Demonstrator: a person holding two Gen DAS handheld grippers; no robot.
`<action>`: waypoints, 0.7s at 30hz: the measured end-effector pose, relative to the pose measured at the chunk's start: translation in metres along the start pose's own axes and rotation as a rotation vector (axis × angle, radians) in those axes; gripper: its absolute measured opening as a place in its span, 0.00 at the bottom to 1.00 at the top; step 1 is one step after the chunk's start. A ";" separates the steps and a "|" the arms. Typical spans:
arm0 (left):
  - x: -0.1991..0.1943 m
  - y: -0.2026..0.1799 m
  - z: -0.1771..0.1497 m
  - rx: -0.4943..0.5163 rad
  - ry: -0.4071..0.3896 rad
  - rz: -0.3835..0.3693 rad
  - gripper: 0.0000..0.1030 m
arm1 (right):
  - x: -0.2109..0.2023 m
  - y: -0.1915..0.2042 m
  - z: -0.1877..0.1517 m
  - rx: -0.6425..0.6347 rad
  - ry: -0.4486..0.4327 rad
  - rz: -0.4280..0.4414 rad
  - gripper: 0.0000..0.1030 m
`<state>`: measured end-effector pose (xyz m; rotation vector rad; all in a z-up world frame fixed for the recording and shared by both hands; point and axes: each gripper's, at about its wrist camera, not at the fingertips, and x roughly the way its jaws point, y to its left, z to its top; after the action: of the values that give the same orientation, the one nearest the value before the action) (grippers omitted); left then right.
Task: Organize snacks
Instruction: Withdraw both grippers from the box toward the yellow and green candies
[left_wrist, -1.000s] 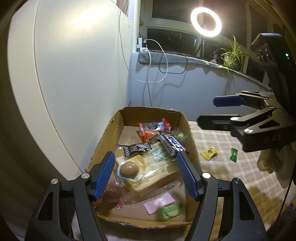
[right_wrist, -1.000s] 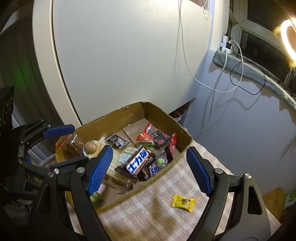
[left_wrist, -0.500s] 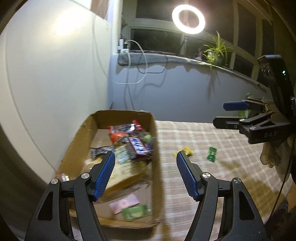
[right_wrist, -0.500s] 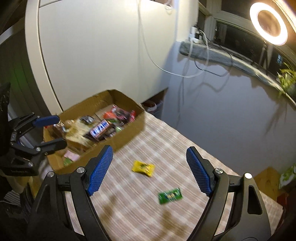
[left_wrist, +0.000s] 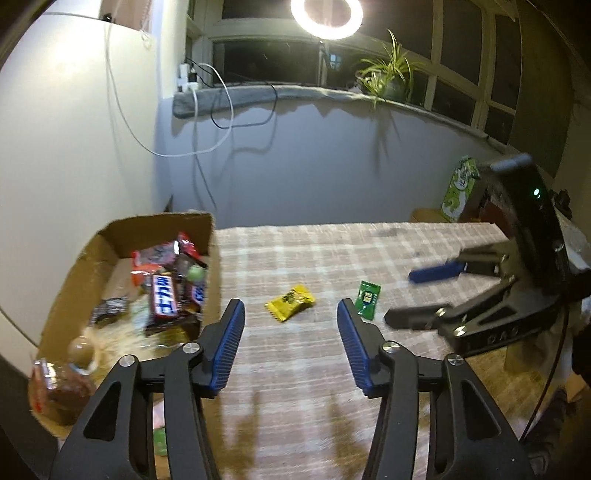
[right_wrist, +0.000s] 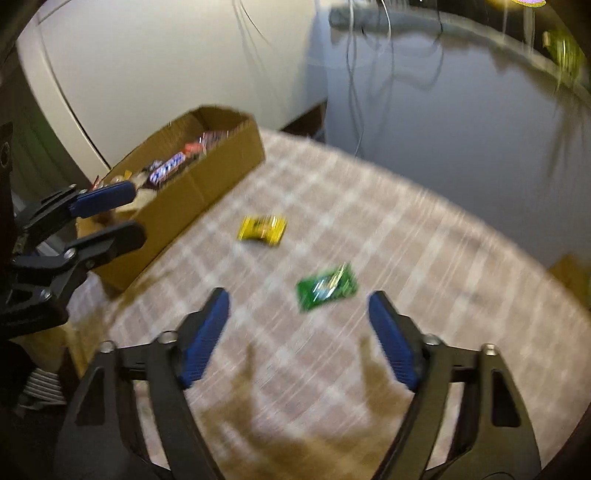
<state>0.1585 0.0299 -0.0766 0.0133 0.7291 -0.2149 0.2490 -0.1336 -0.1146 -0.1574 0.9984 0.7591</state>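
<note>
Both of my grippers hang over the checked beige-and-brown tablecloth (left_wrist: 332, 251) with nothing between their blue ribbed pads, and the jaws of each are closing on empty air.

My left gripper (left_wrist: 291, 343) points down at the cloth; the small yellow crinkled candy wrapper (left_wrist: 290, 307) lies flat just beyond its fingertips, a little toward its left finger. Off past its right finger tip lies the small green flat snack packet (left_wrist: 366, 304), apart from the yellow one. To the left of this gripper, just beside its left finger, stands the open brown cardboard box (left_wrist: 92, 258), which holds a heap of snacks: a dark bar with a blue-and-white label (left_wrist: 164, 295), red-and-dark wrappers behind it, and some pale clear-wrapped pieces toward the near end (too smeared to name).

My right gripper (right_wrist: 297, 332) sits above the green packet (right_wrist: 327, 287), which lies just ahead of the gap between its fingers, not touched. The yellow wrapper (right_wrist: 263, 229) is farther out, between that packet and the box (right_wrist: 207, 184), which lies up and to this gripper's left. This view is blurred throughout. My left gripper (right_wrist: 107, 214) shows at its left edge, near the box's near corner.
</note>
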 end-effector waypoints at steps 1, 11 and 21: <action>0.004 -0.001 0.000 -0.002 0.009 -0.005 0.47 | 0.005 -0.003 -0.003 0.032 0.023 0.019 0.66; 0.024 0.000 0.001 -0.022 0.042 -0.021 0.43 | 0.037 -0.006 -0.004 0.132 0.059 -0.024 0.46; 0.032 0.005 -0.002 -0.021 0.057 -0.022 0.43 | 0.055 0.004 0.016 0.022 0.049 -0.204 0.33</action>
<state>0.1814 0.0287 -0.0996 -0.0086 0.7884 -0.2285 0.2746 -0.0957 -0.1496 -0.2556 1.0198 0.5595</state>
